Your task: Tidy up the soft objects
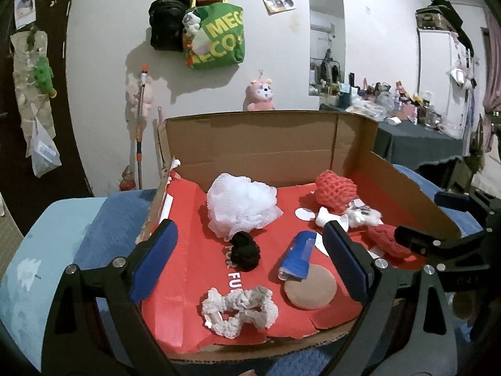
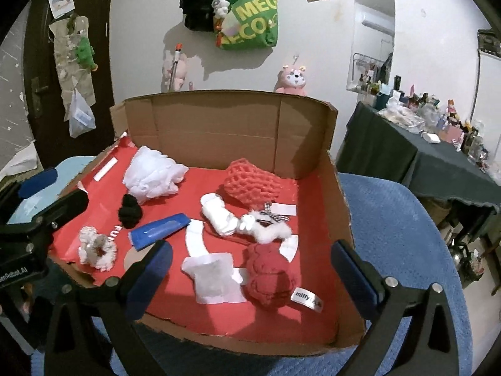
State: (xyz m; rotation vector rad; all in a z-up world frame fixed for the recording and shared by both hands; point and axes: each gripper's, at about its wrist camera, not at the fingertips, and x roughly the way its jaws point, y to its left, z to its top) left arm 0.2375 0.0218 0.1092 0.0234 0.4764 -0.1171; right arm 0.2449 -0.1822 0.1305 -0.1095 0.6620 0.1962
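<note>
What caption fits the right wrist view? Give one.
Open right gripper hovers over red-lined cardboard box of soft objects.

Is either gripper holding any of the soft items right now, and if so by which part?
Nothing is held. The left gripper and right gripper both hang open above the cardboard box, with the items lying loose on its red floor.

One box point(image 2: 307, 131), two scrunchies point(image 2: 97, 249), one loofah point(image 1: 241, 203).
</note>
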